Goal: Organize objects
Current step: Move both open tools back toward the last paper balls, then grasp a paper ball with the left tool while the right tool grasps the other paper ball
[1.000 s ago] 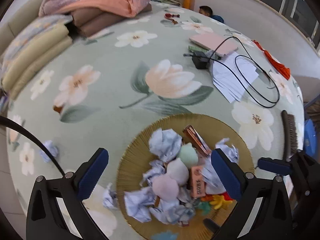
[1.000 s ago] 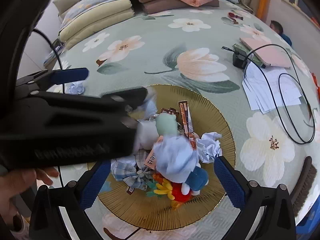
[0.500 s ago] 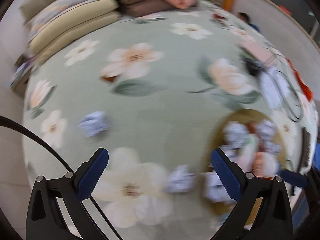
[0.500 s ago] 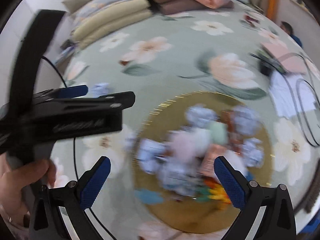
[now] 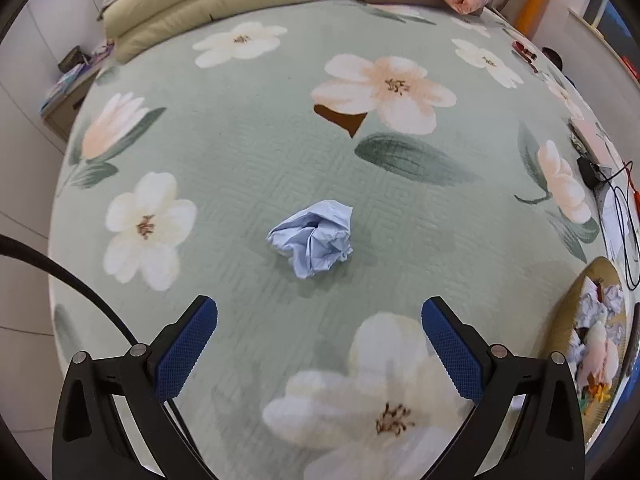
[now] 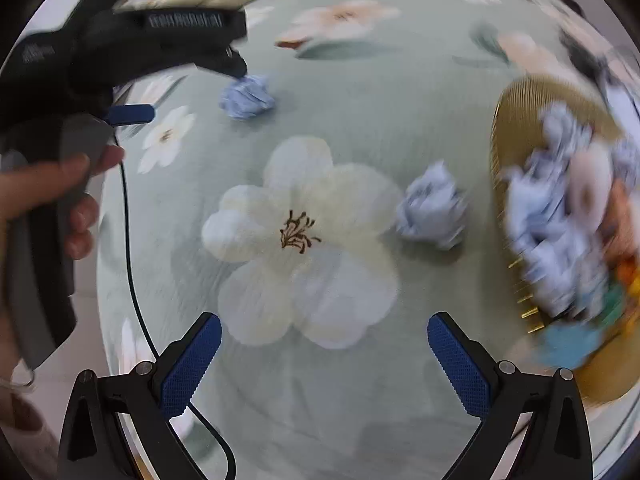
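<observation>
A crumpled light-blue paper ball (image 5: pixel 312 238) lies on the green floral bedspread (image 5: pixel 256 140), just ahead of my left gripper (image 5: pixel 319 334), which is open and empty. In the right wrist view that ball (image 6: pixel 247 96) sits by the left gripper's fingers (image 6: pixel 132 114). A second blue paper ball (image 6: pixel 432 210) lies ahead and right of my open, empty right gripper (image 6: pixel 324 354), next to the gold ribbed plate (image 6: pixel 520 98). The plate is heaped with crumpled paper and small toys and shows at the far right of the left wrist view (image 5: pixel 576 292).
Folded pillows and blankets (image 5: pixel 216 4) are stacked at the far end of the bed. A black charger with cables (image 5: pixel 600 178) and papers lie at the right edge. A bedside cabinet (image 5: pixel 66 84) stands at the far left, with white floor tiles below.
Both grippers have swung left, away from the plate. The left now faces the lone blue paper ball; the right now faces the second ball beside the plate. Both stay open.
</observation>
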